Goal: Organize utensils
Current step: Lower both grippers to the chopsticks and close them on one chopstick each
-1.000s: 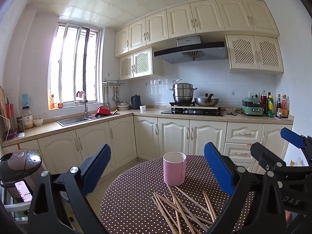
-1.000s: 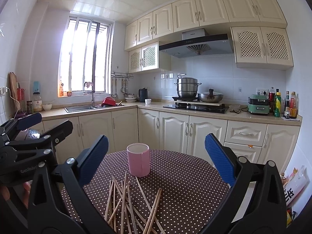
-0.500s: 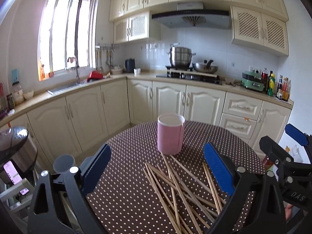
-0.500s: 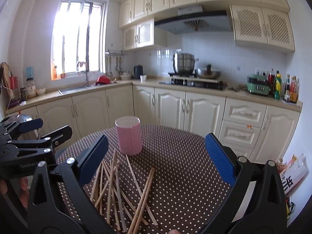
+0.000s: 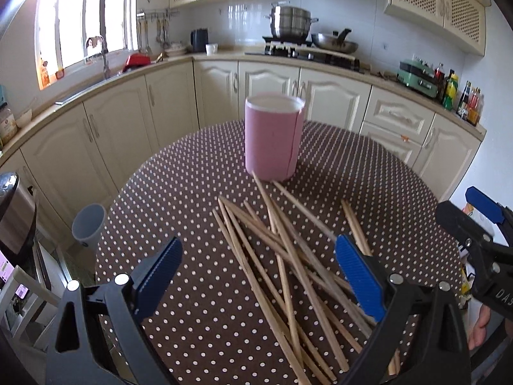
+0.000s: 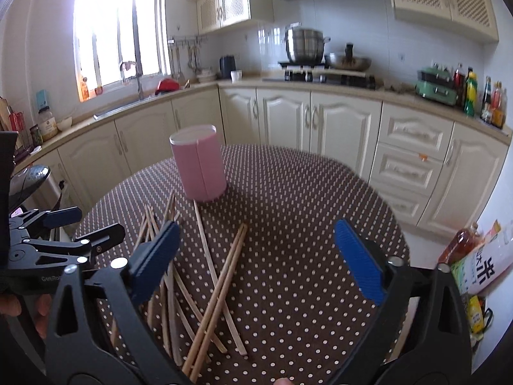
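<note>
Both grippers, left (image 5: 256, 266) and right (image 6: 255, 256), were wide open and empty over the crisscrossed pale wooden chopsticks (image 5: 282, 256) near the tall pink cylindrical holder (image 5: 272, 136); overlaps risked multi-stick grabs.

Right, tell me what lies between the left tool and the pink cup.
In the left wrist view, loose chopsticks lie scattered on the dotted tablecloth between the open left tool and the pink cup; nothing else is there.
</note>
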